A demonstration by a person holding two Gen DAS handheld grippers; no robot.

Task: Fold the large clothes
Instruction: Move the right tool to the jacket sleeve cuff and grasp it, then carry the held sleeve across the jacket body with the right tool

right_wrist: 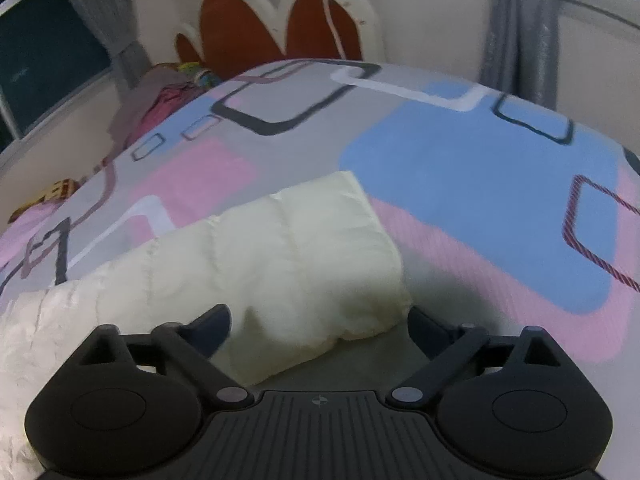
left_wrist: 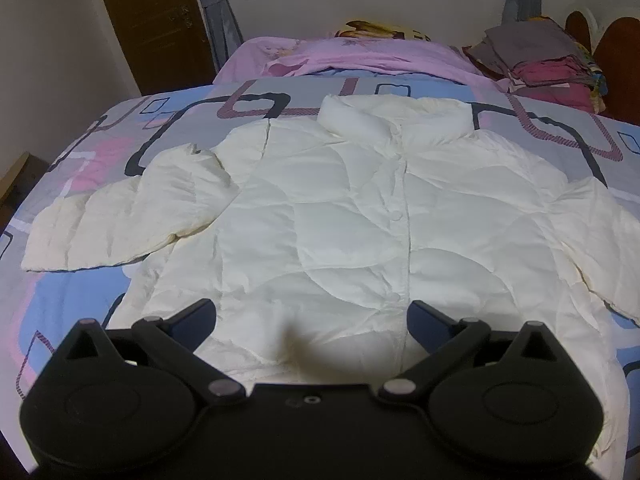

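The fingers [left_wrist: 200, 314] of the left gripper [left_wrist: 313, 314] stand wide apart in the left wrist view, nothing pressed between them. They hang over the lower front of a white puffer jacket [left_wrist: 340, 216], which lies front up and buttoned on a patterned bedspread [left_wrist: 120, 120]. The hem sits just under the gap between the two fingertips, and the button placket [left_wrist: 400, 216] runs away from the right-hand fingertip toward the collar [left_wrist: 384, 114] at the far end. One sleeve [left_wrist: 120, 220] spreads out flat to the left of the body – the other reaches off toward the right edge of the view. Beyond the jacket lie a pink blanket [left_wrist: 360, 58] and a stack of folded clothes [left_wrist: 532, 60].

In the right wrist view, the right gripper [right_wrist: 320, 322] also has its fingers [right_wrist: 212, 322] spread wide, and they grip nothing. The cuff end of a jacket sleeve [right_wrist: 304, 264] lies on the bedspread between and just ahead of them – closer to the left-hand fingertip, with bare bedspread in front of the right-hand one. Whether the left-hand finger touches the fabric cannot be told. A headboard [right_wrist: 280, 20] stands behind the bed.
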